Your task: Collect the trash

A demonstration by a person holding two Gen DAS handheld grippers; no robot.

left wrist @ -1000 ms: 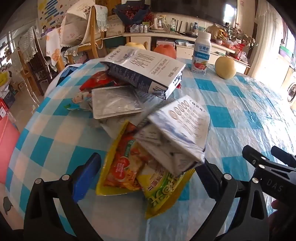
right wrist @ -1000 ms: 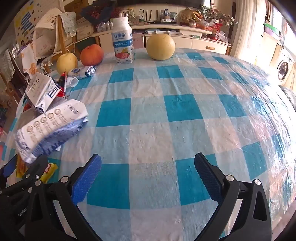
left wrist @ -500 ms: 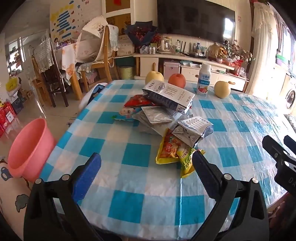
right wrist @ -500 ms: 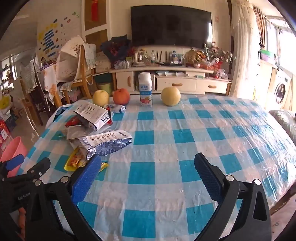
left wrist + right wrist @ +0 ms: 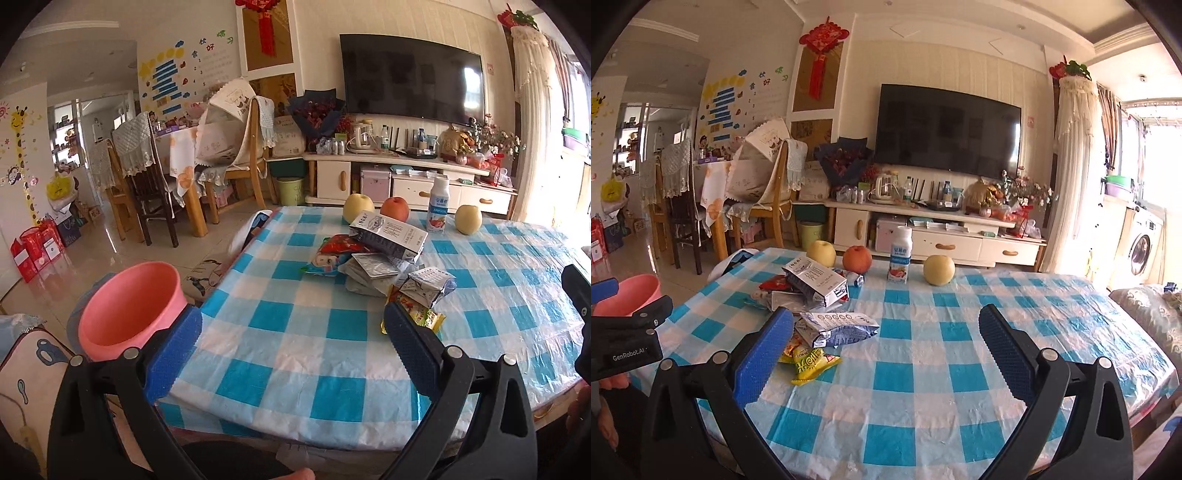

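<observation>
With both the left tongs (image 5: 291, 332) and right tongs (image 5: 886, 343) spread apart and empty, pinch the light, crinkly, slippery silver-blue foil snack bag (image 5: 837, 328) by its flat sealed edge, nearer you than the red apple (image 5: 857, 259) on the counter (image 5: 923, 369)

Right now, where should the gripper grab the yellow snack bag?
Probably pinch the yellow snack bag by its free near corner, coming from the table's near edge. Its far end is tucked under the silver-blue packet, and the flat foil gives a thin edge.

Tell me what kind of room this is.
Most likely a home living and dining room: a wall-mounted television above a low cabinet, wooden dining chairs, and a table with a checked cloth holding fruit and wrappers.
</observation>
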